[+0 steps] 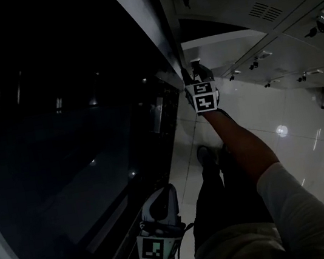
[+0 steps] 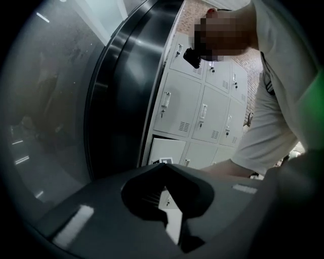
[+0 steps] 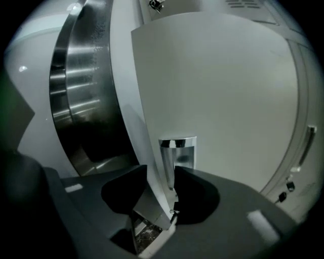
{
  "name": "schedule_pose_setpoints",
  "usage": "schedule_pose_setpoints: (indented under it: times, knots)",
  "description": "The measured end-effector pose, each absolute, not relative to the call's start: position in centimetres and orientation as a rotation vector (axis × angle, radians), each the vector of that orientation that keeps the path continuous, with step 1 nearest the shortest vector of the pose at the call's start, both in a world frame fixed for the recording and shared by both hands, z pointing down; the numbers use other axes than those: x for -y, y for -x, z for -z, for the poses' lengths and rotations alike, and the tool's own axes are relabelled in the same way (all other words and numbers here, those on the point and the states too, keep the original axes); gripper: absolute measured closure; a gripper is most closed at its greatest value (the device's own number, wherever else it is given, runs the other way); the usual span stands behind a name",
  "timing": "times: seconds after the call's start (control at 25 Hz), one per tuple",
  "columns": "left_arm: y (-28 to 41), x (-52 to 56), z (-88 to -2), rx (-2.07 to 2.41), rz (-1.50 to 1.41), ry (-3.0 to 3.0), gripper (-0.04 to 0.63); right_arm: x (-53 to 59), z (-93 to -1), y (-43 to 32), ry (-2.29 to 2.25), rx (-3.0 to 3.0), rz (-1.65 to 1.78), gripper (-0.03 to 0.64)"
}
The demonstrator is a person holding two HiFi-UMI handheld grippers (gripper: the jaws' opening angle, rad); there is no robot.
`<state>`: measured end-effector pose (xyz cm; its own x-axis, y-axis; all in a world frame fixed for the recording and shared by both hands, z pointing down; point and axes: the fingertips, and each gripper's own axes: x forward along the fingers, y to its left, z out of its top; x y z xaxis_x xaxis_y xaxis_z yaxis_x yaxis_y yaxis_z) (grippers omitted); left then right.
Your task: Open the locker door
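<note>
The white locker door (image 3: 217, 91) stands ajar, with a chrome handle (image 3: 178, 149) at its free edge. My right gripper (image 3: 161, 174) straddles that edge: one jaw lies against the door's inner side and the other against the handle, so it is shut on the door. In the head view the right gripper (image 1: 196, 68) reaches to the door (image 1: 222, 48) at arm's length, low on the locker bank. My left gripper (image 1: 163, 190) hangs by the person's leg, away from the lockers. Its jaw tips meet in the left gripper view, so the left gripper (image 2: 163, 166) is shut on nothing.
A dark curved glass and steel wall (image 1: 60, 143) runs close along the left of the door. More grey lockers (image 1: 297, 54) with small latches fill the right. A glossy tiled floor (image 1: 310, 132) lies below, and the person's legs (image 1: 216, 196) stand close to the wall.
</note>
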<state>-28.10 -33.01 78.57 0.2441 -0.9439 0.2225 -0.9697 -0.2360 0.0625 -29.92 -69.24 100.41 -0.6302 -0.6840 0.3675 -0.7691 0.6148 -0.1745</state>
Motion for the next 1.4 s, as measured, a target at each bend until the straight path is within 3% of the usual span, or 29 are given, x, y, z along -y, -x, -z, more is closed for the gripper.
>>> schedule_pose_setpoints:
  times: [0.16,0.6,1.04,1.2,1.4]
  knots:
    - [27.9,33.1,-78.2,1.819,-0.167,-2.321,0.580,66.3,-101.0,27.4,-1.259,2.565,-0.490,0.494]
    - [25.2,34.0,-76.8,1.763,-0.120,-2.353,0.580,58.1,-103.3,15.6,-1.407,2.468,-0.483,0.473]
    - [21.7,35.3,-73.0,1.709,-0.142,-2.407,0.577,56.3,-103.4,7.3,-1.427,2.388,-0.427,0.600]
    - [21.3,36.0,-67.9,1.755,-0.055,-2.444,0.577,53.6,-96.5,6.1,-1.419,2.454,-0.371,0.615]
    - [21.2,36.4,-58.9,1.842,0.015,-2.503,0.577,47.3,-78.0,3.2,-1.483,2.619,-0.313,0.617]
